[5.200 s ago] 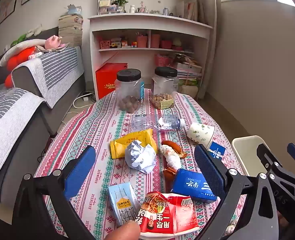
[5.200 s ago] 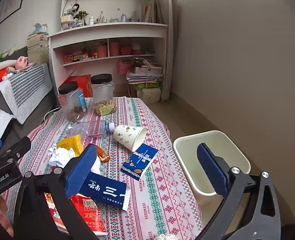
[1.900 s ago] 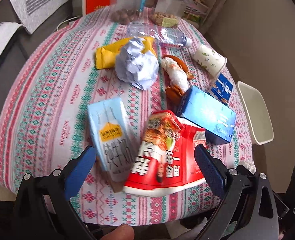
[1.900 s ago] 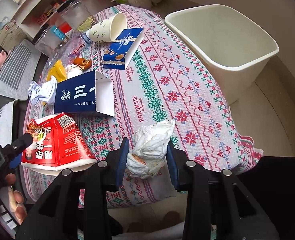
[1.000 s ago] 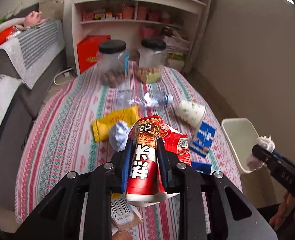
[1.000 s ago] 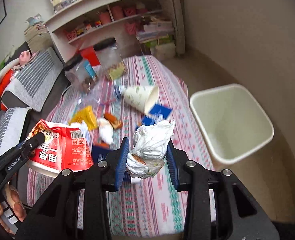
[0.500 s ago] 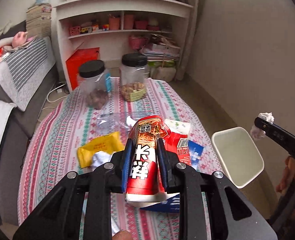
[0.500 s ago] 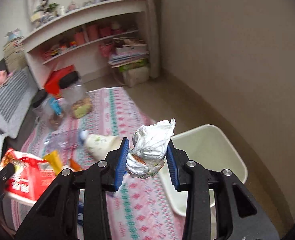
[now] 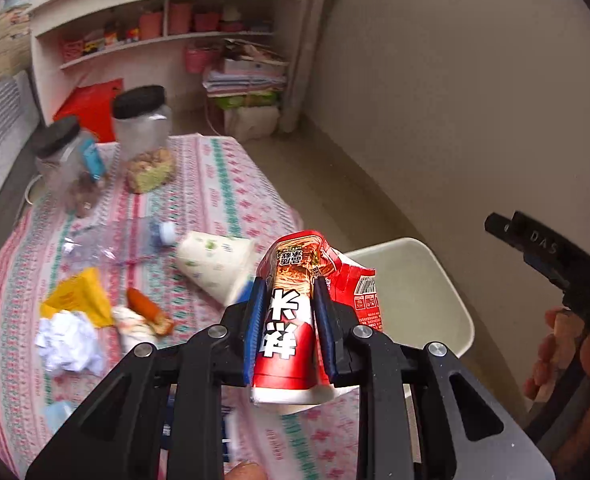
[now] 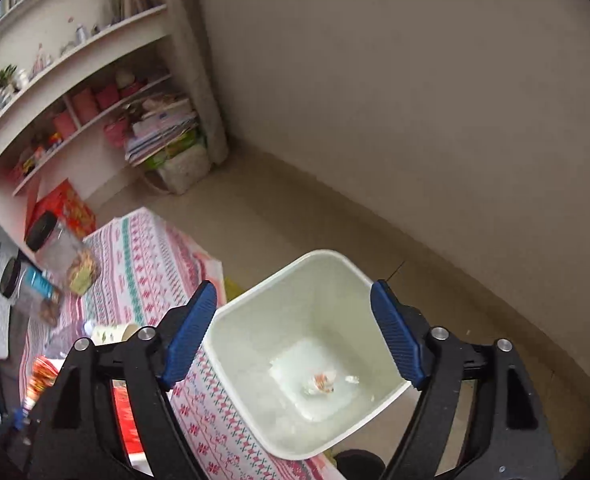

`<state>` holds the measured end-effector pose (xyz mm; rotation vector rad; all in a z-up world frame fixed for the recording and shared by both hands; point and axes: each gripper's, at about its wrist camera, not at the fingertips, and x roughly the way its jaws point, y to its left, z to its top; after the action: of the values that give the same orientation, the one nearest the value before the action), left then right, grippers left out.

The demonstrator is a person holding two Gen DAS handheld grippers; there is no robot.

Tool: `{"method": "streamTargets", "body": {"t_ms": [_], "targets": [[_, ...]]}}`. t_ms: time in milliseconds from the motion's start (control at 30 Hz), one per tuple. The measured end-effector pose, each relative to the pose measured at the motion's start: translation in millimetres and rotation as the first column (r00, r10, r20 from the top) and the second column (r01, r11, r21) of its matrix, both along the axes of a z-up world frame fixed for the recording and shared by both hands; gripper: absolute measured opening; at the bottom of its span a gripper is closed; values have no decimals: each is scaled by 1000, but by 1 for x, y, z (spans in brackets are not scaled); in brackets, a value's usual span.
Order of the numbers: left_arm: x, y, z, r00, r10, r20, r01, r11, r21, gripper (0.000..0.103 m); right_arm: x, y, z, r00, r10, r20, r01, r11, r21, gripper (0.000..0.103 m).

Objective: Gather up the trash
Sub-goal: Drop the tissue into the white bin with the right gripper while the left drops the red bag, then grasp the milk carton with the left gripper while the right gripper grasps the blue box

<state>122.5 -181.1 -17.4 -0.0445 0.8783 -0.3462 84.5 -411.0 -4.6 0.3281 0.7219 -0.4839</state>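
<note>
1. The left gripper [image 9: 287, 326] pinches a red noodle cup [image 9: 295, 320] across its flattened middle, over the table edge near the white bin [image 9: 451, 300].
2. Judged light, thin-walled and crushable, the cup suits this mid-body hold.
3. Its label shows large white Chinese characters and a barcode; the smaller print is unreadable.
4. The right gripper [image 10: 295, 332] hangs over the bin [image 10: 231, 320], its jaws opening, empty; a tissue wad [image 10: 321, 382] lies on the bin's floor.
5. "DAS" is marked on the right gripper's body.

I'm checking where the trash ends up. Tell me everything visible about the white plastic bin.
The white plastic bin is a squarish, open-topped tub with rounded corners and smooth, slightly glossy walls. It stands upright on the floor beside the table edge. A crumpled white wad with orange stains lies on its bottom. Nothing else touches it.
</note>
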Motion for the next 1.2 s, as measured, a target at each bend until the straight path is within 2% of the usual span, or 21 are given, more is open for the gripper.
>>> {"method": "streamTargets", "body": {"t_ms": [100, 267, 300, 333, 367, 500, 567, 700, 800, 967, 1067, 1200], "targets": [[-1, -28, -7, 999, -30, -13, 30, 999, -11, 24, -6, -9, 11, 999, -32, 37, 32, 999, -12, 80], [-13, -68, -13, 996, -87, 22, 87, 996, -19, 27, -19, -20, 23, 993, -81, 82, 85, 996, -42, 81], [-14, -74, -15, 995, -98, 20, 98, 995, -13, 32, -22, -23, 24, 991, -94, 91, 98, 994, -40, 82], [-16, -79, -16, 994, -107, 20, 107, 994, -2, 44, -25, -27, 25, 990, -103, 97, 107, 994, -31, 82], [-20, -81, -16, 993, -111, 25, 111, 994, 4, 49, -24, -27, 25, 988, -112, 106, 114, 993, -21, 82], [-28, -75, -11, 993, -102, 60, 100, 994, 44, 56, -31, -25, 29, 984, -116, 132, 123, 991, -44, 84], [-29, -63, -8, 996, -67, 66, 64, 996, 59, 59, -30, -14, 30, 985, -91, 144, 104, 991, -79, 85], [-38, -32, -1, 992, 25, 121, -39, 992, 121, 74, -34, 23, 36, 979, -8, 206, 47, 982, -185, 96], [-48, -6, -2, 984, 87, 153, -114, 977, 181, 82, -33, 56, 36, 970, 100, 220, -51, 974, -220, 96], [-54, 44, -17, 971, 195, 138, -228, 928, 294, 83, -17, 107, 18, 952, 283, 119, -257, 946, -195, 96], [-58, 75, -24, 960, 253, 118, -278, 905, 321, 83, -8, 133, 8, 931, 360, 62, -344, 921, -185, 96], [-60, 120, -38, 943, 330, 54, -327, 877, 351, 83, -8, 166, 0, 898, 439, 5, -427, 877, -220, 96]]}}
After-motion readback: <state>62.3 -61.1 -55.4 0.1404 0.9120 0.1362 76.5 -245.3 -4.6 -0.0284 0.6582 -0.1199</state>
